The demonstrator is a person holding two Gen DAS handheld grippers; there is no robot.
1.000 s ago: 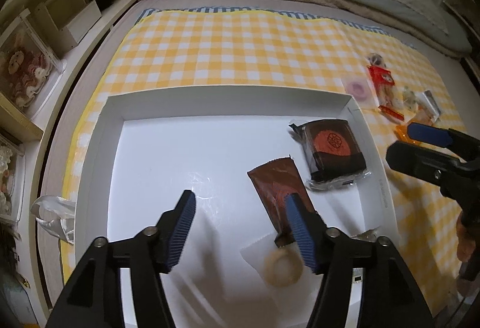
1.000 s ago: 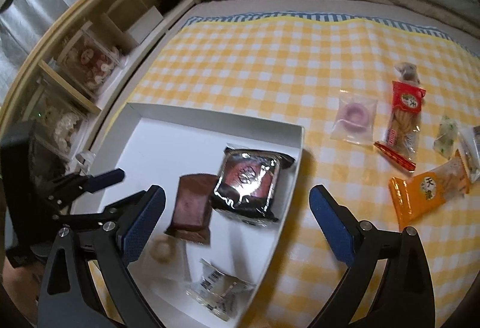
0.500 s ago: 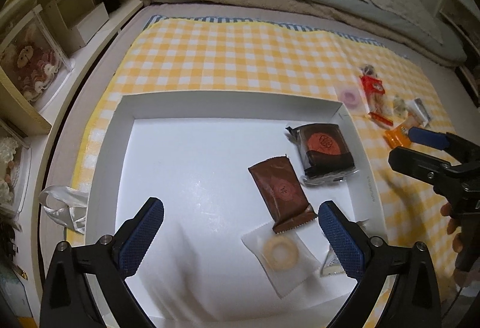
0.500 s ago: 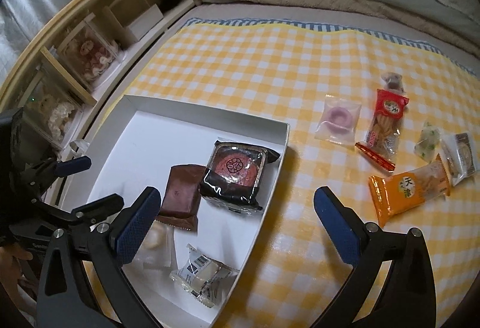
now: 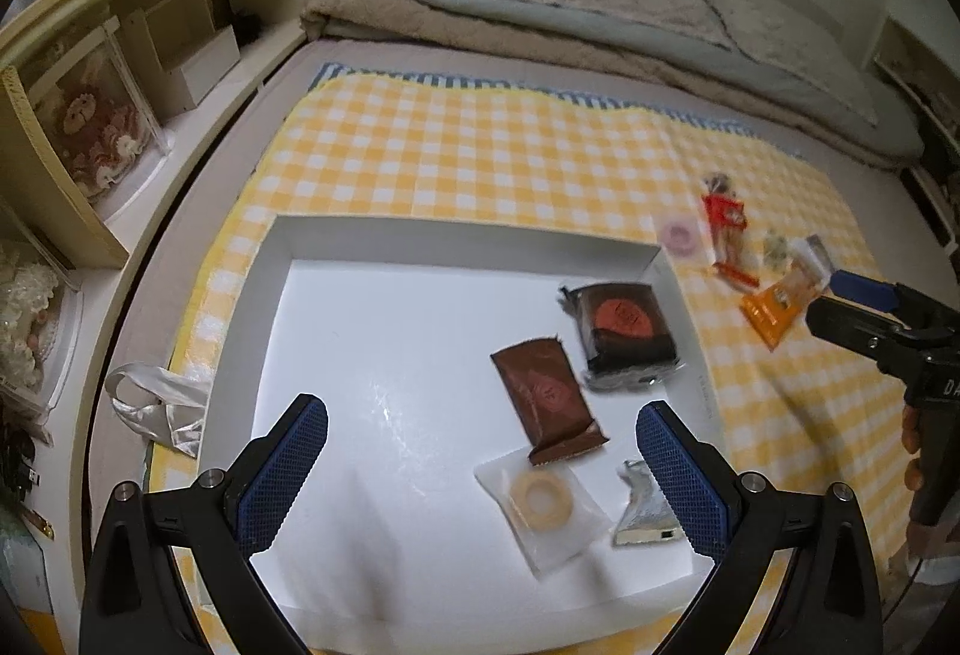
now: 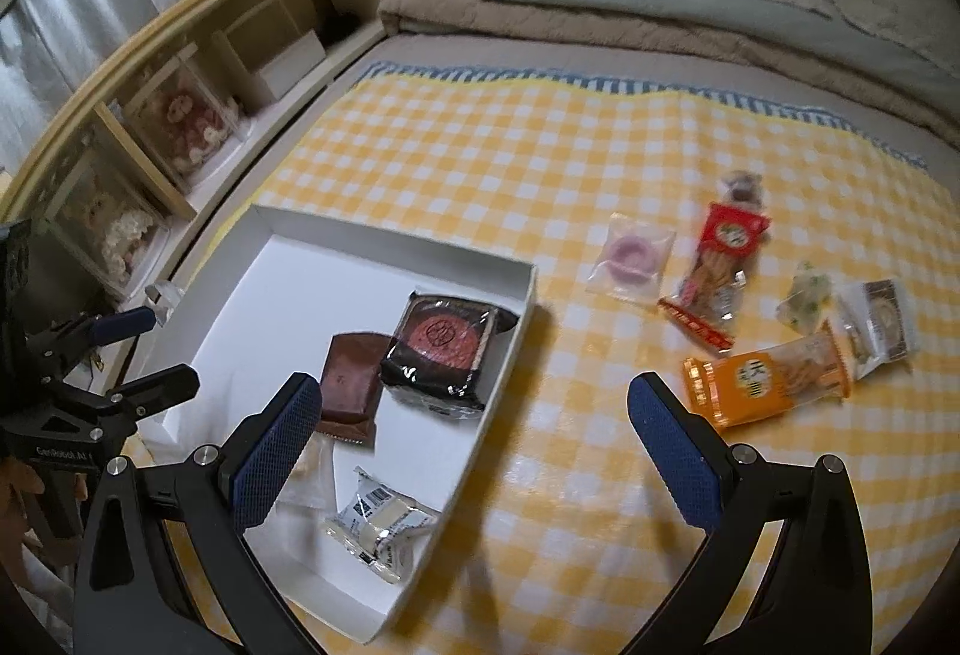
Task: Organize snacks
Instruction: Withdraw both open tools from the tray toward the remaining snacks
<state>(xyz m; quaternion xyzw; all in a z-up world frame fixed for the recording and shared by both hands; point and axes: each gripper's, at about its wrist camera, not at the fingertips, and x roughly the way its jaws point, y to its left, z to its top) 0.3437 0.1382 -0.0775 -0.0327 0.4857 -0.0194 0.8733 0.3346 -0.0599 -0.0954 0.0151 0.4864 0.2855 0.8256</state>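
Observation:
A white tray lies on the yellow checked cloth. In it are a brown wrapped bar, a black packet with a red disc, a clear-wrapped ring and a small silver packet. Loose snacks lie right of the tray: a pink ring packet, a red packet, an orange packet and small clear packets. My left gripper is open and empty above the tray. My right gripper is open and empty over the tray's right edge.
A wooden shelf unit with boxed plush toys runs along the left. Folded blankets lie at the far end of the bed. A silver ribbon lies left of the tray.
My left gripper has opened wide and drawn back and up from the brown bar, which stays in the tray. My right gripper has also pulled back and up a little.

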